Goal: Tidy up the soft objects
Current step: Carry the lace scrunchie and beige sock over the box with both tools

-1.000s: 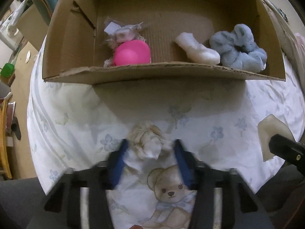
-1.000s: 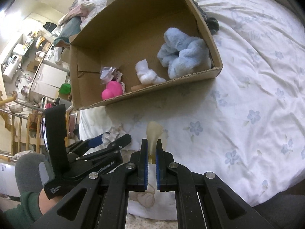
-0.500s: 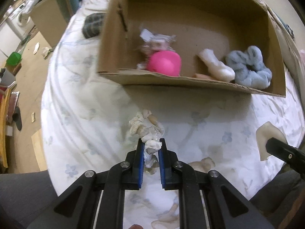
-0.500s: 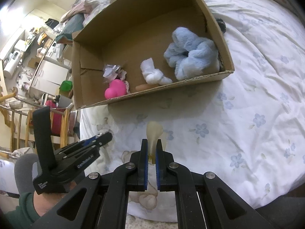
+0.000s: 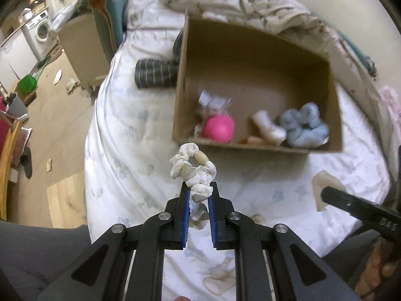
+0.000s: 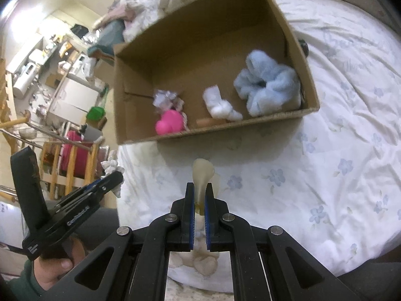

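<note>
Both tongs are clamping: left tongs gripping a cream ruffled fabric scrunchie, right tongs pinching a pale yellowish soft rubbery piece; either could be slipping free short of the brown cardboard box, being held by narrow edges.

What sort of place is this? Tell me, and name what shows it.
Most likely a bedroom in a lived-in home: the cardboard box sits on a floral bedsheet with rumpled bedding behind it, and a washing machine stands across the floor.
</note>
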Demonstrator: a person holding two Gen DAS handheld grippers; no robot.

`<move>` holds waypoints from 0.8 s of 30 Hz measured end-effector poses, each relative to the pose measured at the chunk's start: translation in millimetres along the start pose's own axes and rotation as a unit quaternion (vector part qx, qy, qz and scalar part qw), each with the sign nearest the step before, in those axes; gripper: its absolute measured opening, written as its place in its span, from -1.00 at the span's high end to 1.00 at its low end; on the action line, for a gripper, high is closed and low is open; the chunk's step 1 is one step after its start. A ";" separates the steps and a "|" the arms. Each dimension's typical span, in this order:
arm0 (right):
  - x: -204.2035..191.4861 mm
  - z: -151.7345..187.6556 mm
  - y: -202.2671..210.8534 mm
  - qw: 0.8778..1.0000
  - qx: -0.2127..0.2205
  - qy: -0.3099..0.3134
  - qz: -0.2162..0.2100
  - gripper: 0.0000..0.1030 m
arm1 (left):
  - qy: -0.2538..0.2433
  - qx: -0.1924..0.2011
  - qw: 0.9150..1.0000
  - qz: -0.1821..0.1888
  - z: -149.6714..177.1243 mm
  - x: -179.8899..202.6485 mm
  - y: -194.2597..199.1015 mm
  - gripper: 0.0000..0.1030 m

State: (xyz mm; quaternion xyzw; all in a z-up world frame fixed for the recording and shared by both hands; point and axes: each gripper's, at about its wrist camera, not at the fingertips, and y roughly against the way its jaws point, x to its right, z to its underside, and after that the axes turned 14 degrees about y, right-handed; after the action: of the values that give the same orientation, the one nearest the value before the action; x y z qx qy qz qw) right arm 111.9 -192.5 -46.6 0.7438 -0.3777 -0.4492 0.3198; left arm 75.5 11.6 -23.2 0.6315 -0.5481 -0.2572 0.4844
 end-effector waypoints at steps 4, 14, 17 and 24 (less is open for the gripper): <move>-4.8 -8.2 20.7 0.999 0.032 0.003 -0.010 0.85 | -0.004 0.026 0.999 0.018 -13.8 8.7 26.2 0.76; 7.3 -56.7 73.8 0.993 0.116 0.005 -0.020 0.85 | -0.016 0.056 0.997 0.042 -63.2 28.4 48.5 0.76; 17.2 -73.1 75.7 0.992 0.124 -0.001 -0.022 0.85 | -0.020 0.054 0.997 0.044 -76.9 33.0 39.2 0.76; 45.1 -88.2 54.7 0.991 0.129 -0.020 -0.015 0.85 | -0.041 0.041 0.998 0.039 -93.3 53.1 3.0 0.76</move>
State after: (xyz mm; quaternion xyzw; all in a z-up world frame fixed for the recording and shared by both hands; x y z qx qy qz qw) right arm 191.2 -246.6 13.3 0.7754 -0.4276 -0.4161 0.2071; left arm 168.2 -7.4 27.6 0.6179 -0.6018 -0.2417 0.4446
